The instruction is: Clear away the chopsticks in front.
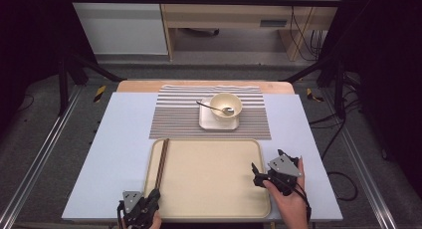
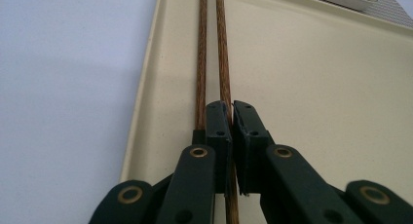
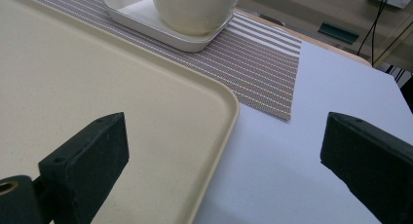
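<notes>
The chopsticks (image 1: 161, 162) lie as a pair along the left inner edge of the beige tray (image 1: 209, 204), running from its far left corner toward the near rim, side by side and nearly parallel; in the left gripper view the two brown sticks (image 2: 210, 48) stretch away from the camera just inside the tray's raised rim (image 2: 141, 97). The left tool (image 1: 149, 201) sits at the tray's near left corner, its jaws drawn almost together and pinching the right-hand stick of the pair, while the other stick passes just beside the left jaw, outside the grip; whether that second stick is touched I cannot tell. The right tool (image 1: 266, 171) rests at the tray's right edge, held in the person's hand (image 1: 288, 201); its jaws stand wide apart with nothing between them, one over the tray and the other over the pale worktop (image 3: 302, 151). Beyond the tray a striped placemat (image 1: 179, 114) carries a square white plate (image 1: 206, 122); on the plate stands a cream bowl (image 1: 226, 103) with a spoon (image 1: 214, 108) lying in it, its handle pointing left.
</notes>
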The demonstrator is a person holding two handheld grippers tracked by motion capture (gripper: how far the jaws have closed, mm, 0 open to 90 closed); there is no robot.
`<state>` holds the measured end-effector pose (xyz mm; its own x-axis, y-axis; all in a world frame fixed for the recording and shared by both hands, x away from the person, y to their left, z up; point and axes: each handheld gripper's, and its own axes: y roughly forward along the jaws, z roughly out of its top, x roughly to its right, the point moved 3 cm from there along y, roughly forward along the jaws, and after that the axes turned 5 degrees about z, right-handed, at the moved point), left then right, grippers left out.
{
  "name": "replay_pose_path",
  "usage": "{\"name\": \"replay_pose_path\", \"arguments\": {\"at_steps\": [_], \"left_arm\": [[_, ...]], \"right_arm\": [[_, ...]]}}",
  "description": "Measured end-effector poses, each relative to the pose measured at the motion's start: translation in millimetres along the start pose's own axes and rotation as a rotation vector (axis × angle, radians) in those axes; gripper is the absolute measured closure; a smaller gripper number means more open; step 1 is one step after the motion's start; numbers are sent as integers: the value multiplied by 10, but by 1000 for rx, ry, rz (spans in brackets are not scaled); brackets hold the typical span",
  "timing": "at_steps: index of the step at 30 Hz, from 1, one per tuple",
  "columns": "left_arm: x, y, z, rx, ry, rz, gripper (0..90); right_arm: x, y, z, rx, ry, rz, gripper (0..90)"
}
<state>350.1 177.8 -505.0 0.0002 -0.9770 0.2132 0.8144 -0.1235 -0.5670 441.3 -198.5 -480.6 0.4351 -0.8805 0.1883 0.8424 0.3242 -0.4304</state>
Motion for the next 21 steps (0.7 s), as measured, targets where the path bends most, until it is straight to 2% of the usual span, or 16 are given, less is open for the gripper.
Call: {"name": "replay_pose_path", "arguments": {"at_steps": [21], "left_arm": [[5,14,-15,-6,2,4,854]], "right_arm": [[-11,1,1,-2,0,6,41]]}}
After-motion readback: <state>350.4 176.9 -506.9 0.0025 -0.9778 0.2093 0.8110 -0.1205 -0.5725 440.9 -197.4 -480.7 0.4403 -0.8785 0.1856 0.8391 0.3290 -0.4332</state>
